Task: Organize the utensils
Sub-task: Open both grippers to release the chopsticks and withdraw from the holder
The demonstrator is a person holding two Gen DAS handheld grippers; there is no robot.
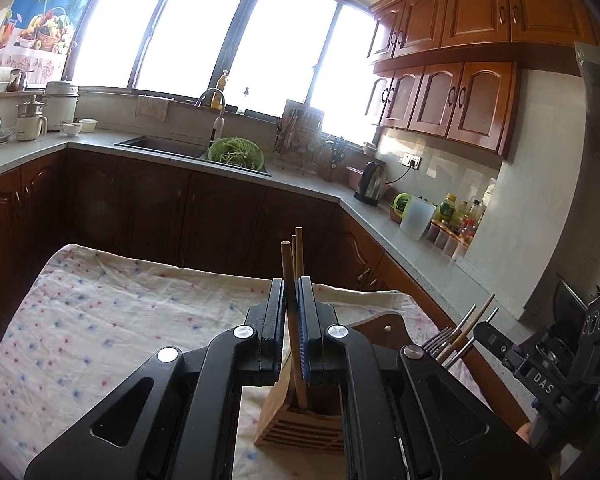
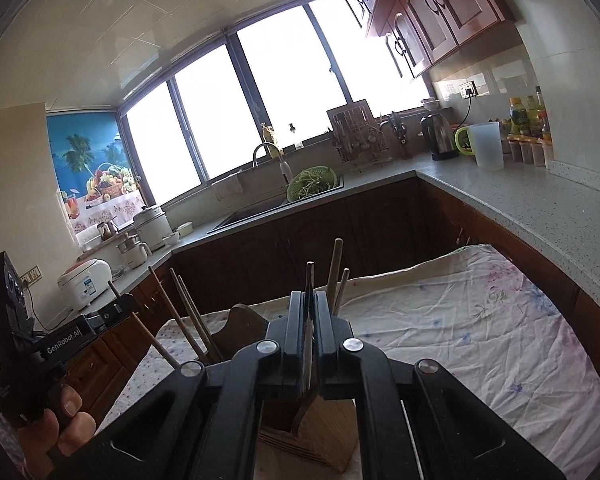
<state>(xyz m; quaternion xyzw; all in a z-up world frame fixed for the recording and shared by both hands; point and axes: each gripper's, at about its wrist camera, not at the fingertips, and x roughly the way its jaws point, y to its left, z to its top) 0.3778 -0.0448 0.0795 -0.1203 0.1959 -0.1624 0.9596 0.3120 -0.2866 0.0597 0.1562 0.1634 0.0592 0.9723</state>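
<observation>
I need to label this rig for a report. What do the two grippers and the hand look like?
Both the left gripper and right gripper are black, with angular linkage arms and silver round pivot bolts. The left has blue pads. White lettering marks the bodies. The bare hand shows no glove.

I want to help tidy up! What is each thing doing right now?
Left gripper: shut on wooden chopsticks.
Right gripper: shut on thin metal utensil.
Slatted wooden utensil holder: upright on the floral cloth, chopsticks inside.
Green colander: full of greens.
</observation>
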